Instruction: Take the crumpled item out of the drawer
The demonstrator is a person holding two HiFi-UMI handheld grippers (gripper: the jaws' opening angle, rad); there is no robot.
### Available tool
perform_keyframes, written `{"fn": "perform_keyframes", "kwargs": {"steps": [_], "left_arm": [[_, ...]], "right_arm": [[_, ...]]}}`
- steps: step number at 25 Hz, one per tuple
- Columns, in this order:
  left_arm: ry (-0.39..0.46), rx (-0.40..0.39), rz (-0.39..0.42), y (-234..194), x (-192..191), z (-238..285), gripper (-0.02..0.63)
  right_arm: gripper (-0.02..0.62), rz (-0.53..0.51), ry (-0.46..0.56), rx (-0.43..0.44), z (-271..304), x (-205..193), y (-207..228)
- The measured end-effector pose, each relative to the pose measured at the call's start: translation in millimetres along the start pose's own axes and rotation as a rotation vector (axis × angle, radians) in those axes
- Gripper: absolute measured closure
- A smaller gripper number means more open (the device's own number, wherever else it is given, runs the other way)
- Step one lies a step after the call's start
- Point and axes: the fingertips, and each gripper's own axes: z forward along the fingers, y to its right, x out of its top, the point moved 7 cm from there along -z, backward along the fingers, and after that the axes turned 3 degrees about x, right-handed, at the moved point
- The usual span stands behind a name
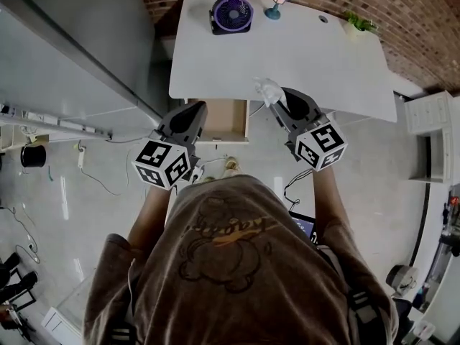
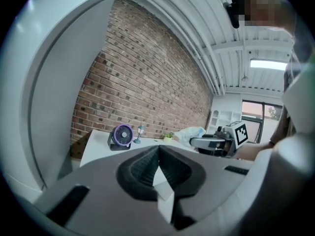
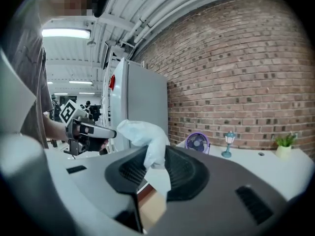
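1. Between the right gripper (image 3: 153, 157) pads: the crumpled item (image 3: 142, 132), white. It is pinched at its lower end, and the bulk of it bulges up and out past the tips.
2. Head view: the right gripper (image 1: 277, 100) sits at the front edge of the desk (image 1: 309, 56). The crumpled item (image 1: 267, 89) sticks out of its tips over that edge. It is out of the drawer (image 1: 224, 121), up and to the drawer's right.
3. Left gripper (image 2: 158, 154): pads meet at the tips with nothing clamped between them.
4. Head view: the left gripper (image 1: 192, 112) is at the drawer's left front corner, well apart from the item. Its marker cube faces the camera.
5. Left gripper view: the other gripper shows off to the right with the crumpled item (image 2: 189, 133) at its tip.
6. Drawer: pulled open under the desk's front edge, with its bare wooden bottom showing between the two grippers.
7. Desk top, far side:
   - a purple fan (image 1: 231, 13)
   - a small teal lamp (image 1: 277, 0) just right of the fan
   - a small green plant (image 1: 357, 23) near the right corner
8. Right gripper view shows the same row: fan (image 3: 197, 142), lamp (image 3: 228, 144), plant (image 3: 284, 144).
9. Behind the desk is a brick wall (image 1: 431, 20). A tall grey cabinet (image 1: 72, 34) stands to the desk's left and a white shelf unit (image 1: 431, 121) to its right.
10. Cables lie on the floor (image 1: 86, 185) at the left.
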Motion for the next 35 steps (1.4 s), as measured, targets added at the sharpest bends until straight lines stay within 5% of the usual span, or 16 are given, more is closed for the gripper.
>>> {"fn": "perform_keyframes", "kwargs": {"steps": [19,35], "left_arm": [[0.002,0.053,-0.022,-12.8,-34.4,-1.9,0.598],[-0.028,0.014,-0.024,-11.4,-37.6,1.7,0.598]], "right_arm": [[0.5,0.266,0.019,0.028,-3.0,-72.6,-30.4],[0.502,0.249,-0.014,0.085,2.8,-72.9,-31.7]]}}
